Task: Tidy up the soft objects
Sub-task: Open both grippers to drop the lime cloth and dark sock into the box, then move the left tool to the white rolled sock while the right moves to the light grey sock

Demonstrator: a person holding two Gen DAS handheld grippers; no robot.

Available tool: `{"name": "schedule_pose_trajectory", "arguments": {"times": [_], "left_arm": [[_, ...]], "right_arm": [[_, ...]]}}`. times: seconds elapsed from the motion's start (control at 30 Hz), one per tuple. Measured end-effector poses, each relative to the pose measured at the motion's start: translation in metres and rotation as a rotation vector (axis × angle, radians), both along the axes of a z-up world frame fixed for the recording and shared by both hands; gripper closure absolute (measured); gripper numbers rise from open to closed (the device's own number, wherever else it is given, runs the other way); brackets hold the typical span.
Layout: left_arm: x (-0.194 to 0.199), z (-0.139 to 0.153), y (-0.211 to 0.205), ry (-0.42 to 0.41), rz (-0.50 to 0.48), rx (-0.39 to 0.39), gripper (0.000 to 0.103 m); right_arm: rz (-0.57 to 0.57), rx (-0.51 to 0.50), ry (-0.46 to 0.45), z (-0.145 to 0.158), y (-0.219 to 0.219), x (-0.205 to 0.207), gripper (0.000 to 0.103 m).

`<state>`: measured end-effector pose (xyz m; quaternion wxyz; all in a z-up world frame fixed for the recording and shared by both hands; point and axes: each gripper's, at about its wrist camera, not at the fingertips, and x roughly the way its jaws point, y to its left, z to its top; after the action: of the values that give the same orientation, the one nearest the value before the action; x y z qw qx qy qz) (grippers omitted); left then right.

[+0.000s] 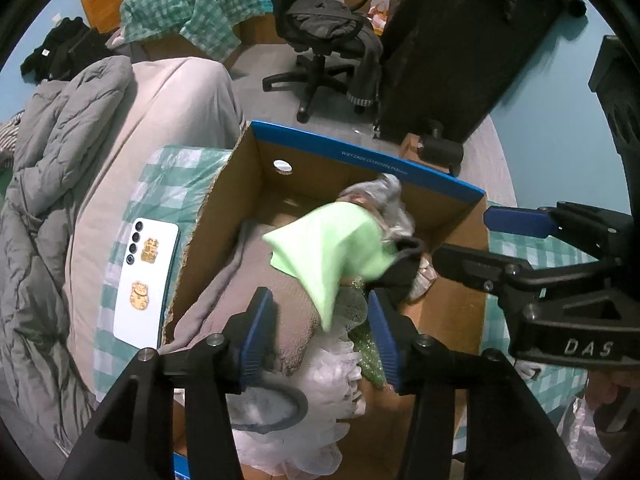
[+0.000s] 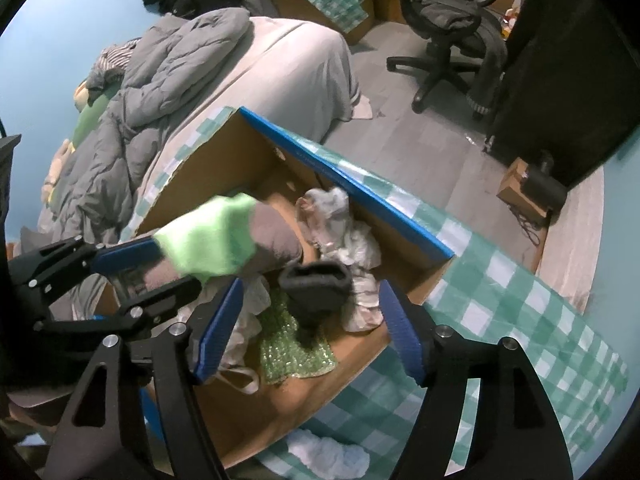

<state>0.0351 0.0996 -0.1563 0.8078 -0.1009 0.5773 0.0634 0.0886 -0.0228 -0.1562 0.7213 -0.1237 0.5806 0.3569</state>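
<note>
Both tools hang over the cardboard box [image 1: 448, 216], the left tool [image 1: 320, 336] and right tool [image 2: 312, 328] spread wide, gripping nothing. A blurred green cloth [image 1: 340, 248] and dark rolled piece [image 2: 316, 284] sit between them, seemingly dropping onto the soft things already inside.

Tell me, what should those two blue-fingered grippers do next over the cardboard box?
Probably lift both clear. The left gripper and right gripper stand open over the blue-rimmed cardboard box, and the blurred light green cloth and dark grey sock look released into it.
</note>
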Motion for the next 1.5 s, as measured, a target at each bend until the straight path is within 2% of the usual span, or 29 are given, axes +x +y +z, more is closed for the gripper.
{"name": "schedule_pose_trajectory", "arguments": {"times": [0.4,0.7,1.13,1.5], "left_arm": [[-0.008,0.013,-0.007,-0.006,0.001,0.015,0.052],[-0.021,0.027,-0.027,-0.012,0.009,0.011,0.051],[-0.036,0.039,-0.076,-0.014,0.005,0.005,0.050],[-0.042,0.036,-0.128,0.004,-0.035,-0.021,0.048]], "right_arm": [[0.004,-0.028,-0.072,0.020,-0.014,-0.008,0.031],[-0.005,-0.049,-0.091,0.032,-0.038,-0.016,0.031],[-0.023,-0.067,-0.097,0.046,-0.097,-0.030,0.031],[-0.048,-0.093,-0.096,0.048,-0.149,-0.039,0.031]]}}
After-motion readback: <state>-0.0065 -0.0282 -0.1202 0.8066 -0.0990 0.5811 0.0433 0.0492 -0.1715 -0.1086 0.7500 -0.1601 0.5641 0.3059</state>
